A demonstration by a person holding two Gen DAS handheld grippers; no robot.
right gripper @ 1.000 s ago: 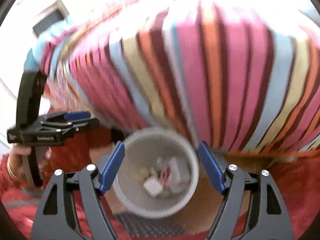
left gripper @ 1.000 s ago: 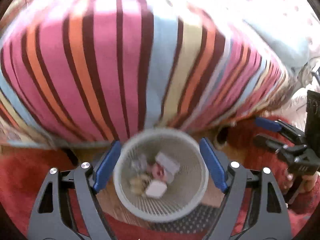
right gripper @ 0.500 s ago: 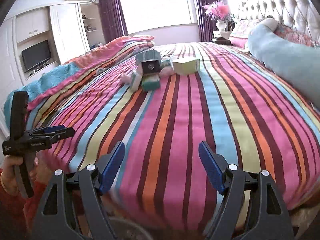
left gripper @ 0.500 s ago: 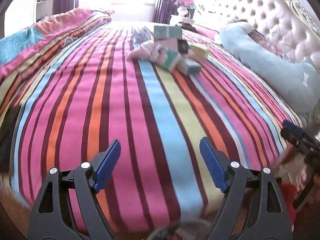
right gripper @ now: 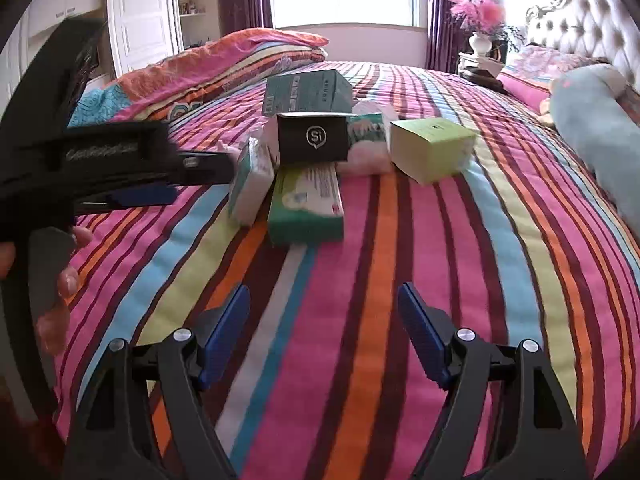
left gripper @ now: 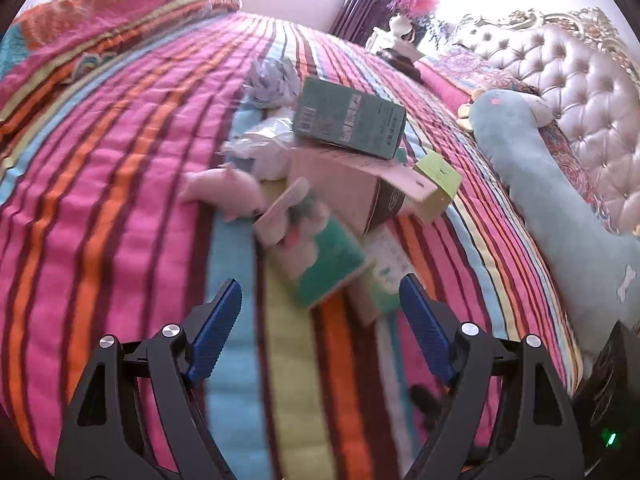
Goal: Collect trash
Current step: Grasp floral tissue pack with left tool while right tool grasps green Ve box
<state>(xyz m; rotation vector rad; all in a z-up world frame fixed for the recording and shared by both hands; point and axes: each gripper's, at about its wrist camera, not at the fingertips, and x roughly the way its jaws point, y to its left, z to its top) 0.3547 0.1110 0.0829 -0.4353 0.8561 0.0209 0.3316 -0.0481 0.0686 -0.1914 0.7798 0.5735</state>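
A heap of trash lies mid-bed on the striped cover (right gripper: 400, 240): a dark green box (left gripper: 348, 118) on top, a black box (right gripper: 313, 137), a lime box (right gripper: 432, 146), a green tissue pack (right gripper: 306, 204), a white-green pack (right gripper: 252, 182), crumpled paper (left gripper: 270, 80). My left gripper (left gripper: 320, 320) is open and empty, just short of a green-and-pink pack (left gripper: 316, 248). It also shows at the left of the right wrist view (right gripper: 132, 184). My right gripper (right gripper: 324, 324) is open and empty, well short of the heap.
A light blue plush bolster (left gripper: 560, 208) lies along the right by the tufted headboard (left gripper: 592, 92). A folded quilt (right gripper: 224, 60) lies at the far left. A vase of pink flowers (right gripper: 480, 24) stands on the nightstand. White cupboards (right gripper: 140, 12) stand at the left.
Both grippers have lifted from over the white waste basket on the floor and moved forward over the bed toward the heap; the left one is now close to it. Both stay open.
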